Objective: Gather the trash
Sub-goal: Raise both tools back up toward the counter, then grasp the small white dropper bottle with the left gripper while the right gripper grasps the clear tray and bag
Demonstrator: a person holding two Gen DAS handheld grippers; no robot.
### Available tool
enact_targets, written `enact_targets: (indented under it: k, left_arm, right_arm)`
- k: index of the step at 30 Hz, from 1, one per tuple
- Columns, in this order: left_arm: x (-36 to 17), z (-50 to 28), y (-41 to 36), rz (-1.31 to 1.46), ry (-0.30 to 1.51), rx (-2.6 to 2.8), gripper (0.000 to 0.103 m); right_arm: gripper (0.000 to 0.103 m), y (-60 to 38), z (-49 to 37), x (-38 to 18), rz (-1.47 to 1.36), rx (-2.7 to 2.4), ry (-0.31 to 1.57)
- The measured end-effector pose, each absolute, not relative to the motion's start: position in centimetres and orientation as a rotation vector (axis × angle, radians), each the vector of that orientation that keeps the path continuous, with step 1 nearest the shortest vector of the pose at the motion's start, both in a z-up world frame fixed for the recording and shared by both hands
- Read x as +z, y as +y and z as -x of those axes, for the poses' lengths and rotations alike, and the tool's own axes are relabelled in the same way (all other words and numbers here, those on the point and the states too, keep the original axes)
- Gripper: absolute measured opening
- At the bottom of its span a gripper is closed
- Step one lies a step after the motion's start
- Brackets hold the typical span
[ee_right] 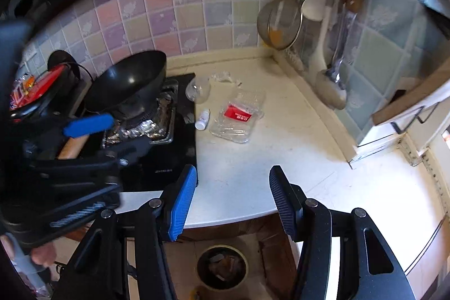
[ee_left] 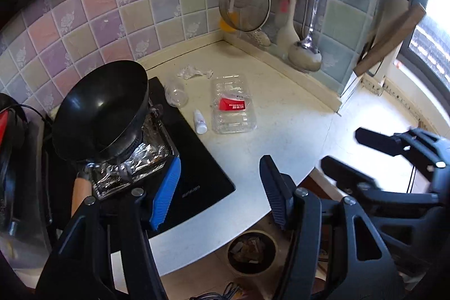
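Trash lies on the pale counter: a clear plastic clamshell box with a red label [ee_left: 233, 103] [ee_right: 238, 117], a small white bottle [ee_left: 200, 121] [ee_right: 203, 119], an overturned clear cup [ee_left: 176, 94] [ee_right: 198, 89] and a crumpled clear wrapper [ee_left: 193, 72] [ee_right: 225, 77]. My left gripper [ee_left: 219, 193] hangs open over the counter's front edge, nothing between its fingers. My right gripper [ee_right: 232, 201] is open and empty too, well short of the trash. A round bin [ee_left: 251, 253] [ee_right: 222, 266] with scraps stands on the floor below.
A black wok [ee_left: 101, 108] [ee_right: 128, 80] sits on a foil-lined burner of the black hob [ee_left: 197, 182]. A strainer [ee_left: 244, 4], ladle and spatulas hang on the tiled wall. A wooden board [ee_left: 391, 38] leans at the right. The right gripper's body [ee_left: 393, 159] shows beside the left one.
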State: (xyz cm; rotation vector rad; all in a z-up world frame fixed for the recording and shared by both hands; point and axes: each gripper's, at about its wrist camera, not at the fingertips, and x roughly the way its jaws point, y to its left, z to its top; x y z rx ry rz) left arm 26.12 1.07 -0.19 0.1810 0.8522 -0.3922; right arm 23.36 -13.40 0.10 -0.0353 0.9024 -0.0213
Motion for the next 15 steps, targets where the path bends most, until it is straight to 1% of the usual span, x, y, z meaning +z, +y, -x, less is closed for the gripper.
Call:
enact_targets:
  k: [6,15]
  left_arm:
    - [-2.9,-28.5,1.9,-0.133,0.885,-0.351,0.056]
    - [-7.1,-32.1,1.4,-0.065,0.91,-0.268,0.056]
  right_arm:
    - [0.055,-15.9,-28.6,-5.2,-0.058,0.006,0.99]
    - [0.055,-22.4,-38.5,-12.8,-0.251,0.045,1.078]
